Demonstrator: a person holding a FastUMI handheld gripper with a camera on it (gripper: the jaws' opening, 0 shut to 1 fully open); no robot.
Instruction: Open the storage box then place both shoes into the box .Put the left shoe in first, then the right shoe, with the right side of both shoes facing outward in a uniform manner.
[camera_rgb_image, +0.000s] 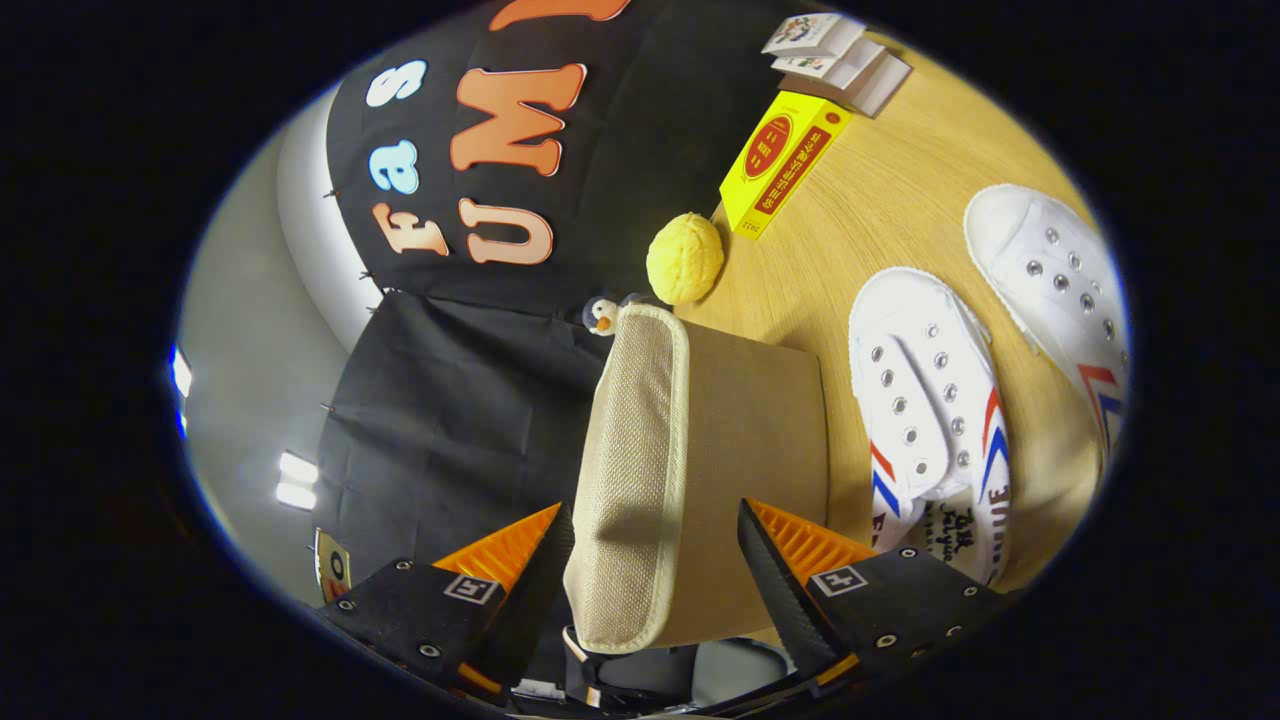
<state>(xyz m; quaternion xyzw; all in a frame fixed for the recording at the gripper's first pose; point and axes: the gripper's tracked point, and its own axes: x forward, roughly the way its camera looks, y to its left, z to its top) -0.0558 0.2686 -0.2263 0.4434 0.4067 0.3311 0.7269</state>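
Gripper (655, 545): lower centre, fingers spread either side of the beige storage box (700, 450) lid, contact unclear.
Shoes (935, 420): two white, right of frame.

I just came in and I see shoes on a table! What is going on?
A person is holding a gripper whose fingers sit on either side of the beige storage box's lid; whether they press on it is unclear. Both white shoes, the nearer one and the farther one, wait on the wooden table beside the box, not packed yet. A yellow ball and yellow carton lie beyond.
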